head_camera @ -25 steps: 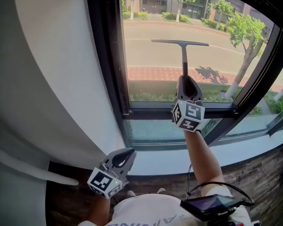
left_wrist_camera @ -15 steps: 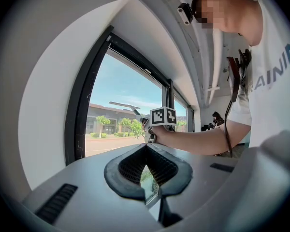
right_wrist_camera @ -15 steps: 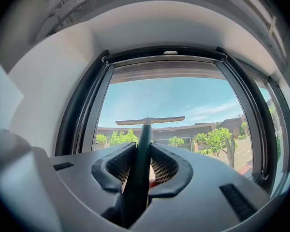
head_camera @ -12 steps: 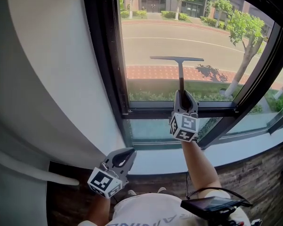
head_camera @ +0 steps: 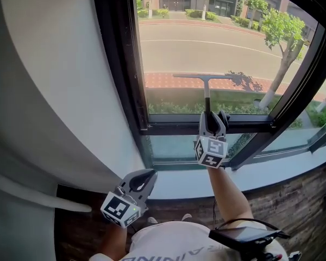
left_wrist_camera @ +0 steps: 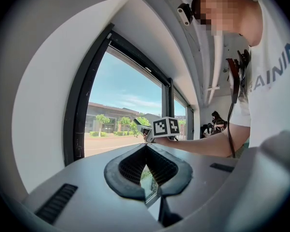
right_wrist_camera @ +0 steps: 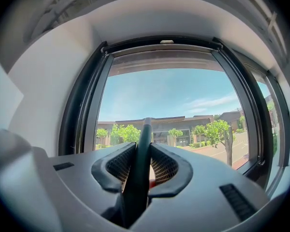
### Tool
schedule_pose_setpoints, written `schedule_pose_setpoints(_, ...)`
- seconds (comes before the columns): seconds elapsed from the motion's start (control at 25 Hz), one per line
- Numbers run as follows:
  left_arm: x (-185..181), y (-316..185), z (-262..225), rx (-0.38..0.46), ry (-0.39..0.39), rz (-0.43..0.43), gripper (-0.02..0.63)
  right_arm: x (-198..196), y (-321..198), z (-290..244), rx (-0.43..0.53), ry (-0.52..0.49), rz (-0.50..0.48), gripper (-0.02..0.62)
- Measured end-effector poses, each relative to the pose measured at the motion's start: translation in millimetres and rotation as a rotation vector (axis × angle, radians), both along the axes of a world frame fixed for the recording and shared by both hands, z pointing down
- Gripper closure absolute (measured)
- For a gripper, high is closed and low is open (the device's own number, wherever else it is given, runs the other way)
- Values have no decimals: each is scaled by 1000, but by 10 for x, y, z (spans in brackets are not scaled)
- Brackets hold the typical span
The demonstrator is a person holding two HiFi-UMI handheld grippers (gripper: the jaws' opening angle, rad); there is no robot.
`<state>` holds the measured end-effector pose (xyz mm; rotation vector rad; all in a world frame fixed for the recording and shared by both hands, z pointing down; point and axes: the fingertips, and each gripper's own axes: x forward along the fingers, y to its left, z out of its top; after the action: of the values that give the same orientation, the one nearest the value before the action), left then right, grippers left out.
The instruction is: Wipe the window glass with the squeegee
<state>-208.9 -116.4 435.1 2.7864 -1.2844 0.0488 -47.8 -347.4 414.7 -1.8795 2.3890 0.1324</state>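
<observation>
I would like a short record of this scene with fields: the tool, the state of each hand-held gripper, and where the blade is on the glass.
tool: squeegee, T-shaped, dark handle, blade on top
right hand-held gripper: shut on the squeegee handle, raised to the window
left hand-held gripper: shut, holding nothing, low near the wall
blade position: level, on the lower part of the window glass, above the bottom window frame

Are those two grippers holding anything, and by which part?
The right gripper clamps the squeegee by its handle. The left gripper is shut, holding nothing.
</observation>
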Motion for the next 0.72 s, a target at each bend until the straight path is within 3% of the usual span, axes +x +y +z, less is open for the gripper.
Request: schedule_pose_setpoints(0.72, 22, 24, 31, -11, -11, 4, 589, 64, 40, 659, -146, -27, -7, 496)
